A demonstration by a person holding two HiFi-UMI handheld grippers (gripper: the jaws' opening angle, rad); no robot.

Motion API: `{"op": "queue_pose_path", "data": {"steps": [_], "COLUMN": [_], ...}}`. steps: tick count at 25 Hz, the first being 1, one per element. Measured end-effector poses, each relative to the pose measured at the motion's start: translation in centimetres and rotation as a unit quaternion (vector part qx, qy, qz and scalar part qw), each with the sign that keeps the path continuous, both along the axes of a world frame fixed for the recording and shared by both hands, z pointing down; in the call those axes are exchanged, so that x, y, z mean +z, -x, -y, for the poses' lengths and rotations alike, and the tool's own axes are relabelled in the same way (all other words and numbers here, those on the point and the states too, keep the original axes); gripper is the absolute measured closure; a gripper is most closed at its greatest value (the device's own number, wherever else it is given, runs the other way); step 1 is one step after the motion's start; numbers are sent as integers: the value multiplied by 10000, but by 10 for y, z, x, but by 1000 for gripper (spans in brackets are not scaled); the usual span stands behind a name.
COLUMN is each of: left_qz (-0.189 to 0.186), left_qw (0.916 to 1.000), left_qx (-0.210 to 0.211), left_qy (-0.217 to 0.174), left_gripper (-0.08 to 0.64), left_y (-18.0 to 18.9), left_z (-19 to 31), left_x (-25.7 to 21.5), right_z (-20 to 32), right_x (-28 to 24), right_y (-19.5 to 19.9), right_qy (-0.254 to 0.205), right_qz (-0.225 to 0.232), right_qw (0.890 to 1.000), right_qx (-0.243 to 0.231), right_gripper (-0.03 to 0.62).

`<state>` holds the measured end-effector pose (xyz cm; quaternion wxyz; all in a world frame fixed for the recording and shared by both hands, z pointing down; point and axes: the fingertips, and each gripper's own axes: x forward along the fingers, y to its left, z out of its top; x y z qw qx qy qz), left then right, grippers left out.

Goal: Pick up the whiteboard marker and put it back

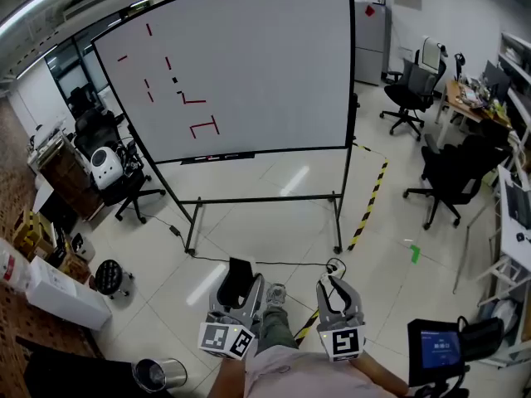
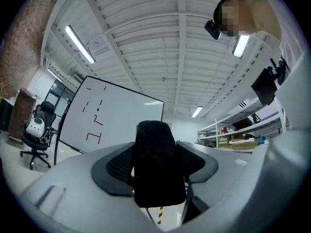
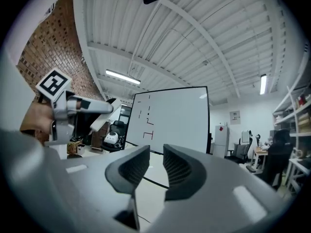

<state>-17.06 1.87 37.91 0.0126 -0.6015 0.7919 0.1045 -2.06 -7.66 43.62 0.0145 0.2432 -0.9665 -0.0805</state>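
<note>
No marker can be picked out with certainty. Small dark things are seen on the ledge [image 1: 217, 157] of the whiteboard [image 1: 249, 65], too small to tell apart. A black, felt-like block [image 2: 158, 164] is pinched between the jaws of the left hand-held gripper [image 1: 241, 290]. The right hand-held gripper [image 3: 156, 168] is held slightly spread, with nothing between its jaws. Both are held low over the tiled floor [image 1: 249, 222], well apart from the whiteboard, on which red strokes [image 1: 203, 127] are drawn.
</note>
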Motion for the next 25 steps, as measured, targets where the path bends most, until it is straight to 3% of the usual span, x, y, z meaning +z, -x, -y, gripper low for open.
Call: {"op": "queue_pose_path", "data": {"steps": [4,8,13,16,20,25], "left_qz": [245,529,1133,1360,1406,1473], "left_qw": [9995,9975,9895,9846,9832,9811], "left_qx": [-176,-75,158,106,34,-55], "left_qy": [-113,-471,-889,-1096,-1167,-1250], "left_gripper": [287,287,287,287,287,287], "left_y": [98,216,356,433,500,542], "left_z": [69,158,276,343,424,482], "left_x": [-37,-93,-183,-222,-235,-220], "right_z": [43,106,181,219,267,305], "right_x": [14,28,13,10,18,25], "right_y": [60,148,270,318,348,363], "right_qy": [-67,-29,-137,-12,186,297], "right_qz": [-139,-163,-397,-531,-704,-942], "right_qw": [9999,9998,9991,9981,9951,9912], "right_qx": [-13,111,66,306,672,878], "right_gripper": [508,508,508,508,508,508]}}
